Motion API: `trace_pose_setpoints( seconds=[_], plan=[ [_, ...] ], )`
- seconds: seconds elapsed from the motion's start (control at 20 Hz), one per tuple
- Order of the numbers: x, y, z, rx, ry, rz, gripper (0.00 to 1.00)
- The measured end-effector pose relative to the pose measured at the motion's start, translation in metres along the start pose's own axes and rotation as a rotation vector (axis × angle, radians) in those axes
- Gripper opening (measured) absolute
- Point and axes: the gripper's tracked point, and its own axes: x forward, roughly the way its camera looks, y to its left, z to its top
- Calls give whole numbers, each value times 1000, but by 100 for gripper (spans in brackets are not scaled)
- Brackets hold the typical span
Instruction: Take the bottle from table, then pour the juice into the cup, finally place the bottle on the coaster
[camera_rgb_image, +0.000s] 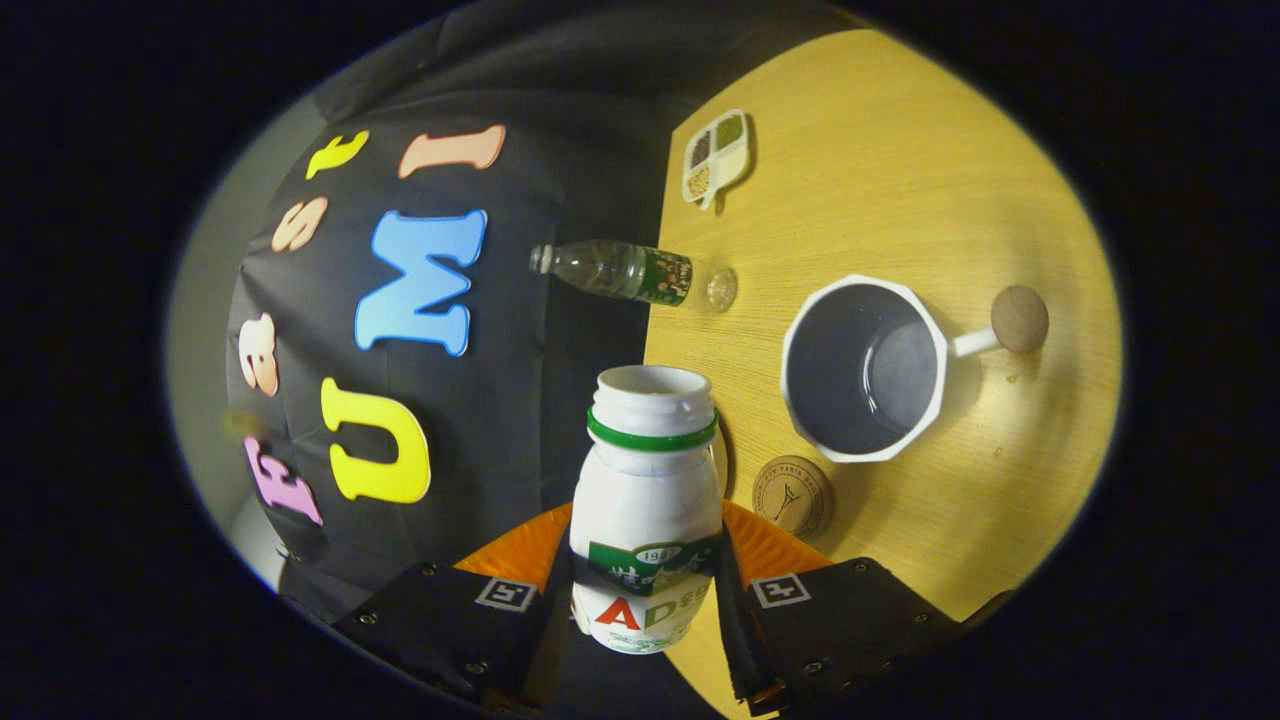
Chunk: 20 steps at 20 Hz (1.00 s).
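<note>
Between the gripper (645, 590) fingers — white juice bottle (648, 500), uncapped, green neck ring, pinched on both sides. Beyond it on the wooden table (900, 150): white cup (865, 368), round coaster (792, 495) just beside.

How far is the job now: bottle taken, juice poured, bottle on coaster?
Taken: the gripper is shut on the open white bottle, lifted and tilted. In hand: carrying it beside the cup; whether juice is poured is unclear. Left: setting it on the coaster.
</note>
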Motion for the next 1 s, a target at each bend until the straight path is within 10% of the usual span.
trace_pose_setpoints(
  seconds=[1.0],
  plan=[
    [6, 52, -41, -1362, -179, -91, 64]
  ],
)
